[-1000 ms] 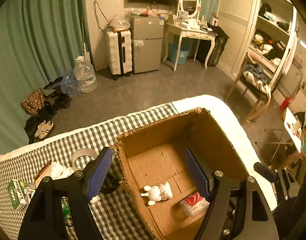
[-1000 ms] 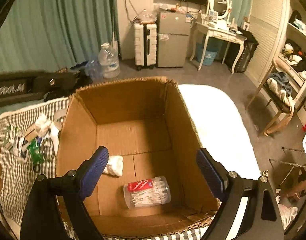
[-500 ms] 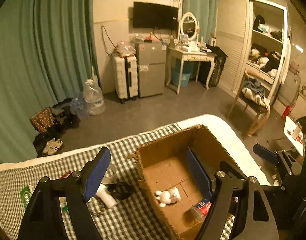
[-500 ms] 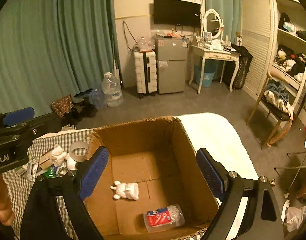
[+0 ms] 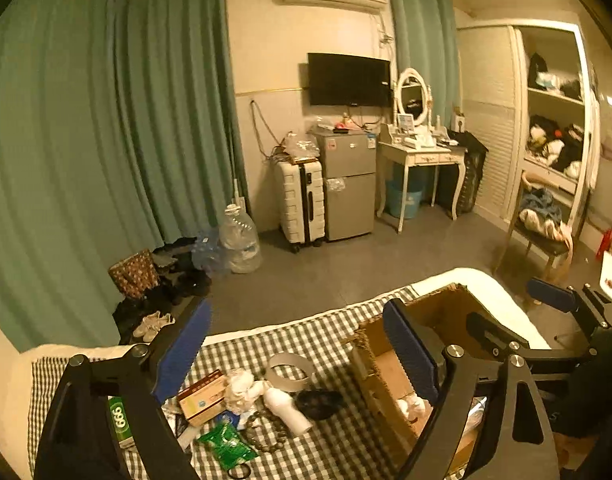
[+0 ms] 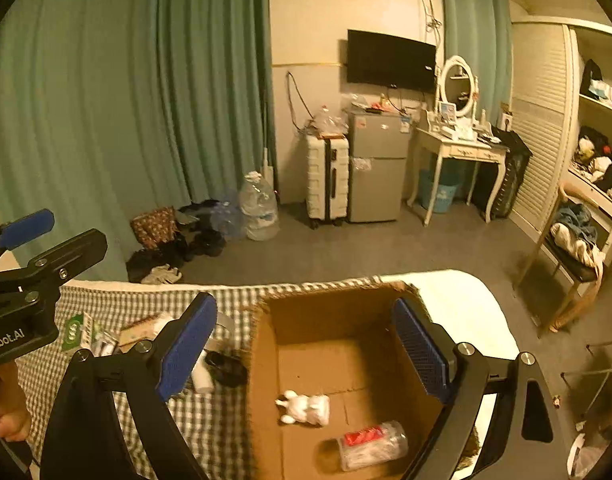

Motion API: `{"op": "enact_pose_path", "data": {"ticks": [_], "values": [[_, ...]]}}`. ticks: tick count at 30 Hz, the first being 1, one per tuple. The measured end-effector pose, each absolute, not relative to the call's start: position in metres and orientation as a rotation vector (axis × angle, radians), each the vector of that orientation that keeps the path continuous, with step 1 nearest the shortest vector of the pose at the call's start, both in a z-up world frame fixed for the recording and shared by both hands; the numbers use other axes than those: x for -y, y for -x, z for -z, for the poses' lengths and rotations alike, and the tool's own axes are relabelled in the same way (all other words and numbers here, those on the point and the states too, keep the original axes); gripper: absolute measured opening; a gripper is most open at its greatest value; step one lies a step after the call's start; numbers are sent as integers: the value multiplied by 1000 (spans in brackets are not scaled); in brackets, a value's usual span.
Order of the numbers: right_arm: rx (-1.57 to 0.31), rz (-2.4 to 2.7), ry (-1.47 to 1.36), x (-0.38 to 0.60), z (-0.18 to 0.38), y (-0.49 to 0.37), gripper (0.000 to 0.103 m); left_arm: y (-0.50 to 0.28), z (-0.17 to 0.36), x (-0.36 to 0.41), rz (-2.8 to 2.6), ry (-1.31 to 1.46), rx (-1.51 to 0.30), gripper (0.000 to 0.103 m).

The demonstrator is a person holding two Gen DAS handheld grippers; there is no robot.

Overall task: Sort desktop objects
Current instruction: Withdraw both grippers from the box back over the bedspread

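A dim bedroom with green curtains, a wall television and a small fridge lies behind a bed covered in a checked cloth (image 5: 329, 344).

In the left wrist view, the unsorted clutter sits at lower centre: a green packet (image 5: 226, 446), a small printed carton (image 5: 202, 396), a white bottle (image 5: 286, 408) lying with its long axis running toward the lower right, and a tape roll (image 5: 290, 366). This pile lies just below and between the fingers of the left gripper (image 5: 294, 360), so the left hand seems the nearer one. Its jaws have just been opening and hold nothing.

In the right wrist view, the cardboard box (image 6: 266, 360) fills the lower centre, holding a white figurine (image 6: 306, 407) and a clear cotton-swab tub (image 6: 371, 444). The right gripper (image 6: 306, 354) hangs above it, angled downward, jaws spread wide and empty.
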State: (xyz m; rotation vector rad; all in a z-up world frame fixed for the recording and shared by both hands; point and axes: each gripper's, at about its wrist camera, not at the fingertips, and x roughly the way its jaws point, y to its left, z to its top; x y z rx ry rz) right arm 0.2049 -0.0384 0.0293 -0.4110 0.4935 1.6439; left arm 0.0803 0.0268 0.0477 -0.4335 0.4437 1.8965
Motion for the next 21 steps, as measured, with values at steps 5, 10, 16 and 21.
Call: {"op": "enact_pose_path", "data": {"ticks": [5, 10, 16, 21], "values": [[-481, -1696, 400, 42, -36, -188, 90, -56, -53, -7, -1941, 412, -414, 93], [-457, -1722, 401, 43, -36, -174, 90, -23, -57, 14, -2009, 401, -377, 98], [-488, -1728, 335, 37, -40, -172, 91, 18, -59, 30, -2080, 452, -335, 103], [-561, -1745, 318, 31, -32, -163, 91, 50, -56, 48, -2134, 479, -308, 103]]}}
